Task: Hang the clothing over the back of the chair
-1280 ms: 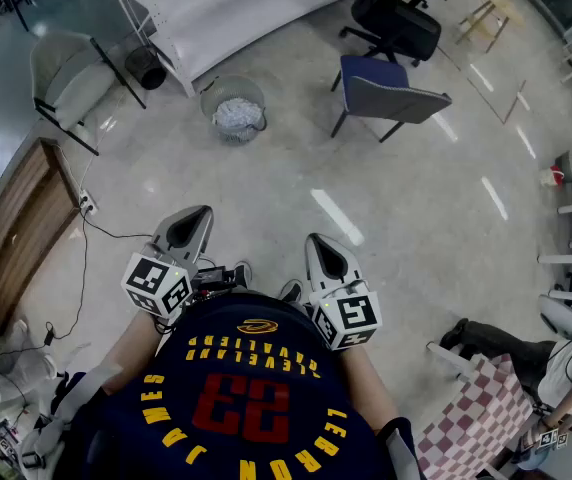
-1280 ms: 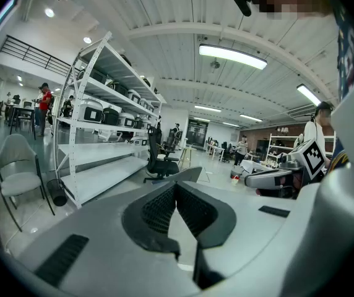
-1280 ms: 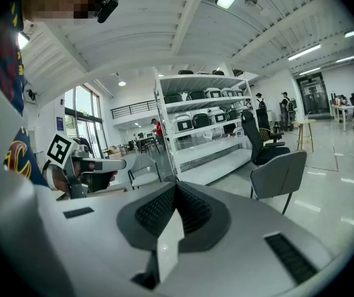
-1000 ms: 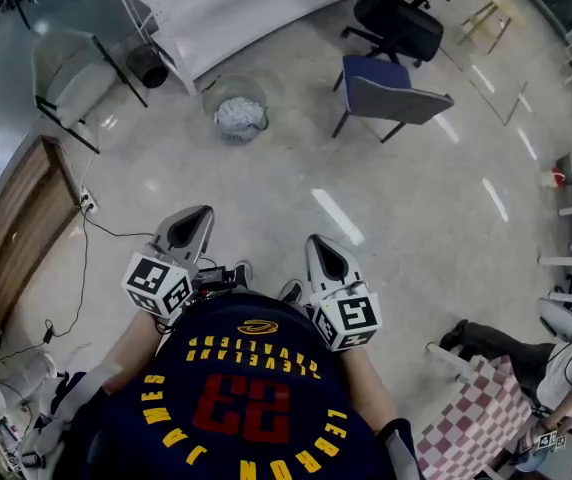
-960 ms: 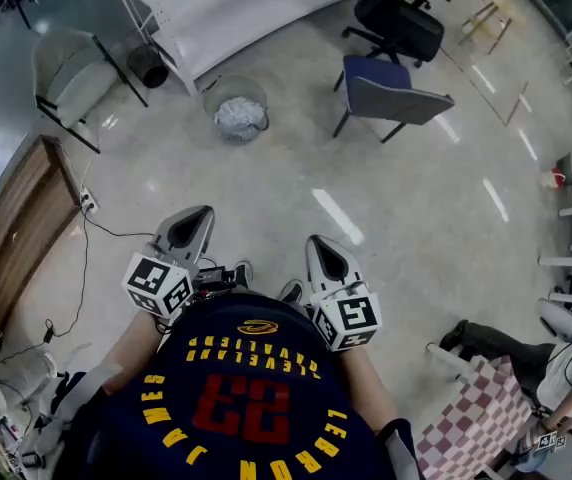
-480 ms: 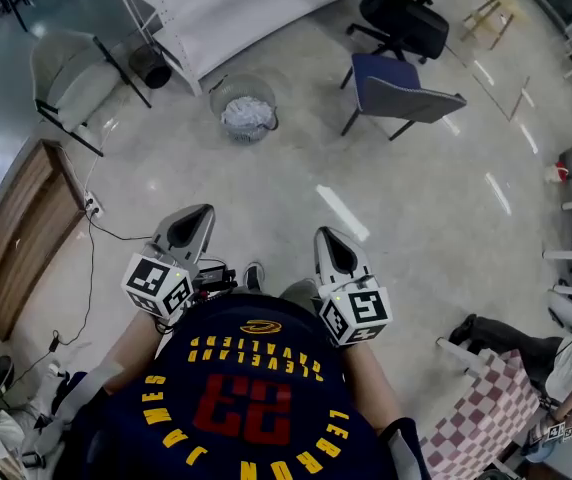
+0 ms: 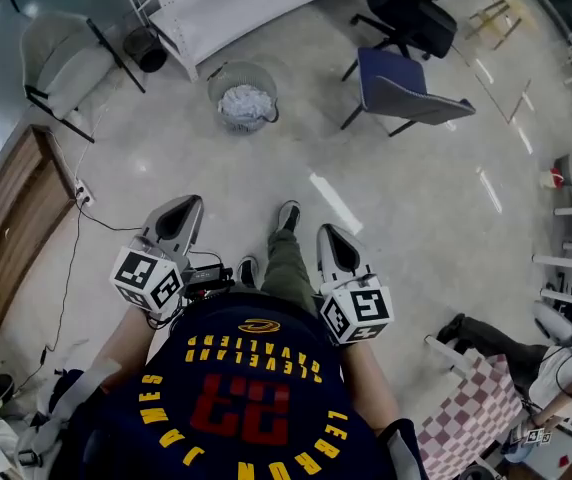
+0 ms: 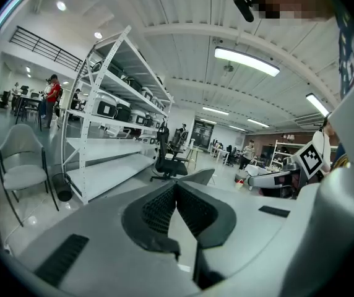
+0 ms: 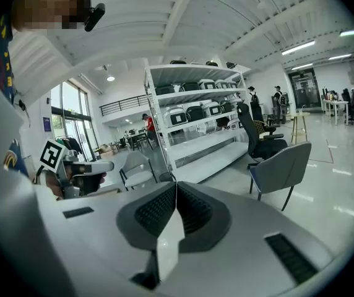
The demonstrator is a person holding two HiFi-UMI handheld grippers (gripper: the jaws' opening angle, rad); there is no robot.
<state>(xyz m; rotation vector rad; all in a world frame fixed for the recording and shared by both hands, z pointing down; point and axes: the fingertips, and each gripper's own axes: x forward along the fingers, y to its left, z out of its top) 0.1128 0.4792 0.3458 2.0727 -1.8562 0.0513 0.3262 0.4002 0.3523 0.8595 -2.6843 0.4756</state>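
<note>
since the earlier frame a leg (image 7: pixel 288 268) has stepped fwd between left gripper (image 7: pixel 174 218) and right gripper (image 7: pixel 334 250), toward the blue chair (image 7: pixel 406 86), well apart ahead. both have jaws pressed together w/ nothing in them; no loose clothing shows in any view. it's prob light, soft, floppy: pinch it at both shoulders so it drapes evenly over the chair back.

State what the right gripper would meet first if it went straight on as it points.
Nothing near: the right gripper aims slightly downward, so probably bare floor short of the white shelving rack; depth is unclear. The chair stands right of that line.
</note>
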